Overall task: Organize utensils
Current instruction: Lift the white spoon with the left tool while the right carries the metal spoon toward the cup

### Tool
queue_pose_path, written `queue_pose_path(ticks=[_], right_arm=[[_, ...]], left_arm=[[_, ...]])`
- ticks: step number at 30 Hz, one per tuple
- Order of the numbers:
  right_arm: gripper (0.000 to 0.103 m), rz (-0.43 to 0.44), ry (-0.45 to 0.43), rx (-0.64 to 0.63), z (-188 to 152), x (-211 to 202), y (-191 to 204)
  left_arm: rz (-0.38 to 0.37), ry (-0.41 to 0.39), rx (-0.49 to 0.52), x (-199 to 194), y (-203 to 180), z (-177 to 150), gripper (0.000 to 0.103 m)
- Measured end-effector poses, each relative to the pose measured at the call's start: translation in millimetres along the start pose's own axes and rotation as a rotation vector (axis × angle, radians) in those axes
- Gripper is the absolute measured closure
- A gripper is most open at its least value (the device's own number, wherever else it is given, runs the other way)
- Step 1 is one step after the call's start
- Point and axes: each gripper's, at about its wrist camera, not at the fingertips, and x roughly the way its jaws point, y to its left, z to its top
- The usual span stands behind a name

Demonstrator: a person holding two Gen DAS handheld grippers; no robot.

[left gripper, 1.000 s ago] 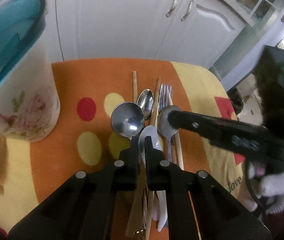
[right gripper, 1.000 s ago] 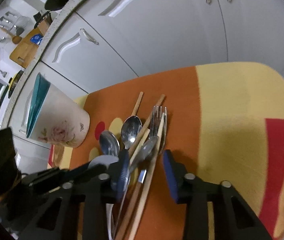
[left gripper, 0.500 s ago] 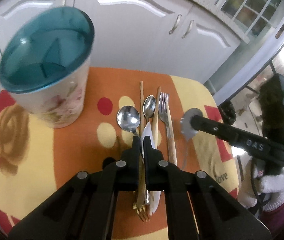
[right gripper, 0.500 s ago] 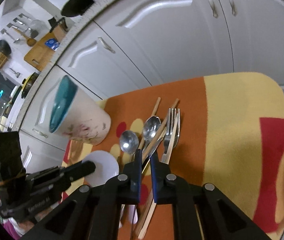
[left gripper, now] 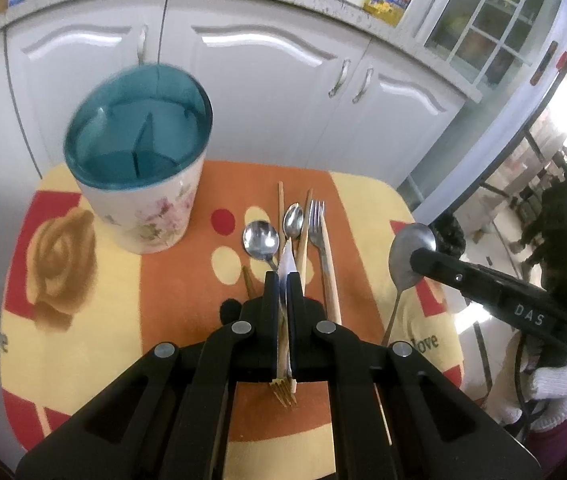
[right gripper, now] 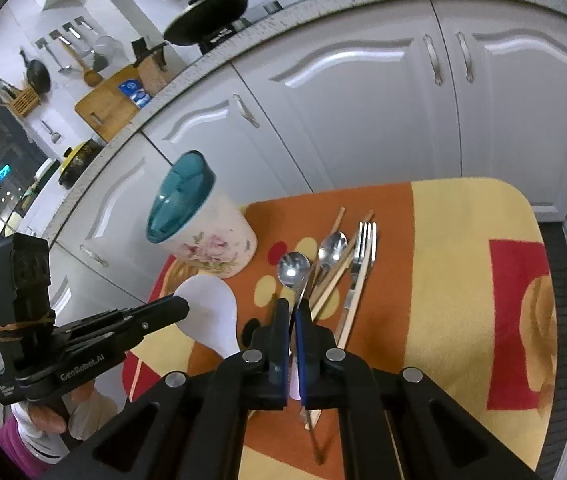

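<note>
Left gripper (left gripper: 283, 280) clamps white spoon (right gripper: 208, 314), lifted off table (left gripper: 123, 288) — handle hidden between fingers. Right gripper (right gripper: 292, 309) clamps steel spoon (left gripper: 406, 254) — lower handle occluded. Holder (left gripper: 139, 168) upright, rear-left.

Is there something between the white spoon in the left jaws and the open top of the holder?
Nothing visible. The white spoon is held up off the table, and the holder has an open mouth with only its dividers inside. The remaining cutlery lies flat beside it.
</note>
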Motion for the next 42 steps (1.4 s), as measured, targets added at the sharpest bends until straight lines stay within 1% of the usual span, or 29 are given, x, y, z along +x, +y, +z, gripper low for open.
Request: queue_pose_path(ticks=[2,8,15,22,26,29,31,33,34,35,38,39,42], right_arm=[[0.101,0.004,-0.012,-0.012,2.5,-4.7,5.1],[0.101,0.011,-0.043,-0.054,9.5,-17.7,20.5],[0.102,0.014,-0.076,-0.085,25.2,-29.2,30.8],[0.102,0.038,-0.12,-0.136,48.0,-36.8,50.0],[0.102,0.035,-0.117,-0.151,52.9,-33.4,56.4],[0.102,0.026,-0.086,-0.14,50.0,-20.8,50.2],[0.1,0.013,-0.044,-0.141,47.6,-5.0,45.5],[0.087,0.005,0.026,-0.164,39.4,20.3,45.6],[0.07,0.005,0.046,-0.175,37.7,28.4,45.1],[0.064,0.013,0.073,-0.2,32.6,41.4,47.8],[0.064,0.036,0.147,-0.288,23.6,73.8,59.9],[0.064,0.031,0.19,-0.337,20.3,90.3,66.4],[0.065,0.004,0.272,-0.462,11.7,127.4,78.5]], left_arm=[[0.0,-0.019,-0.003,-8.5,0.0,2.1,0.101],[-0.004,-0.045,-0.007,-23.4,0.0,7.7,0.101],[-0.025,-0.09,-0.035,-47.2,6.6,22.9,0.101],[-0.011,-0.151,-0.059,-73.7,23.6,42.2,0.101],[0.005,-0.168,-0.079,-78.5,35.7,45.6,0.101],[0.014,-0.167,-0.093,-77.9,43.7,43.7,0.101],[0.018,-0.165,-0.107,-77.1,49.1,42.5,0.101],[0.029,-0.167,-0.117,-77.8,55.3,40.9,0.101],[0.039,-0.167,-0.118,-78.1,58.0,39.5,0.101],[0.053,-0.166,-0.12,-78.3,62.1,37.7,0.101],[0.074,-0.157,-0.136,-78.8,73.2,35.0,0.101],[0.081,-0.156,-0.143,-79.2,77.6,33.9,0.101],[0.101,-0.161,-0.163,-83.0,89.6,31.1,0.101]])
